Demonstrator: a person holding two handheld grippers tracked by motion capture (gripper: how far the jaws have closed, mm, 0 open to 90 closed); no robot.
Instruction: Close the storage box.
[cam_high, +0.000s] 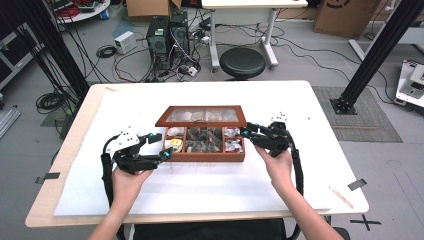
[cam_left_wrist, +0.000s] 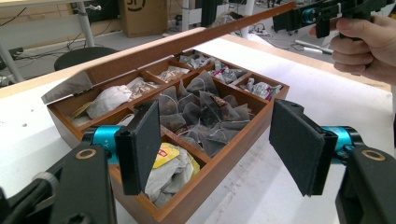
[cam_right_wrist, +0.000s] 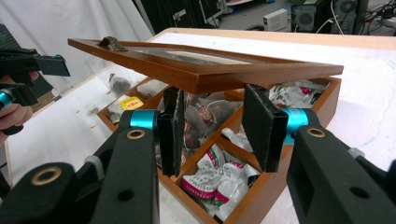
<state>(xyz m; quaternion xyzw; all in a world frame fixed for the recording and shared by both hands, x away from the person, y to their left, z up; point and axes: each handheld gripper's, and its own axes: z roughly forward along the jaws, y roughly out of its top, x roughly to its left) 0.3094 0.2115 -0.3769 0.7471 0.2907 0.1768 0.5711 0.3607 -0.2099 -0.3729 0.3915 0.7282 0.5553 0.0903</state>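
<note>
A wooden tea box (cam_high: 205, 157) stands mid-table with several compartments of tea bags. Its glass-paned lid (cam_high: 202, 116) is half raised, hinged at the far side. My left gripper (cam_high: 162, 146) hangs at the box's left end, jaws wide open with nothing between them (cam_left_wrist: 217, 140); dark pyramid bags (cam_left_wrist: 201, 112) and a yellow-labelled bag (cam_left_wrist: 168, 156) lie beyond. My right gripper (cam_high: 247, 134) is at the box's right end. Its jaws (cam_right_wrist: 212, 130) stand apart just under the lid's edge (cam_right_wrist: 261, 77), over red-and-white sachets (cam_right_wrist: 215, 182). Whether the lid rests on them I cannot tell.
The box sits on a white mat (cam_high: 300, 165) covering a wooden table. A thin stick (cam_high: 341, 196) lies near the right front corner. Beyond the far edge are a black stool (cam_high: 242, 62), computer towers (cam_high: 167, 37) and cables.
</note>
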